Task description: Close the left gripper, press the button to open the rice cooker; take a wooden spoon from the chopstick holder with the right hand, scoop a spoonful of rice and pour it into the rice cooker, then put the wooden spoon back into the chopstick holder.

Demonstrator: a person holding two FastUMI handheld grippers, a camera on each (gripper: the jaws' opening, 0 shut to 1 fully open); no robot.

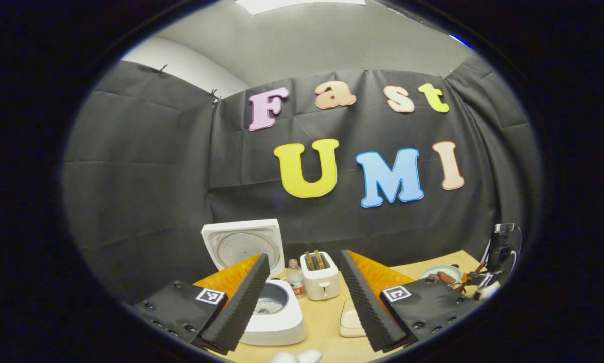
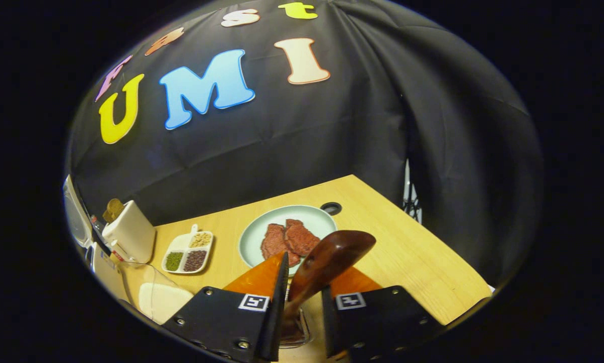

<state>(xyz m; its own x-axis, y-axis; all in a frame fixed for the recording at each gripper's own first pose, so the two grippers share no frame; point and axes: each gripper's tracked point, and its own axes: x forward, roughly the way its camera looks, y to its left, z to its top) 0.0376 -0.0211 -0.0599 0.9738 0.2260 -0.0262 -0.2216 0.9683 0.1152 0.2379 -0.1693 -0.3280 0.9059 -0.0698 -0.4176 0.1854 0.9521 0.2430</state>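
While tilted, hand-held gripper point(image 2: 302, 297) around wooden spoon point(image 2: 332, 259)

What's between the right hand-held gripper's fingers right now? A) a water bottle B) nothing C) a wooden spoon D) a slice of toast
C: in the right gripper view the wooden spoon has its handle clamped between both fingers of the right hand-held gripper, bowl pointing up over the plate.

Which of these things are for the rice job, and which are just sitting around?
For the job:
rice cooker, lid up
wooden spoon, held in the right gripper
clear container of rice
left gripper, open

Just lying about:
toaster
bottle
plate with meat
divided dish of beans and grains
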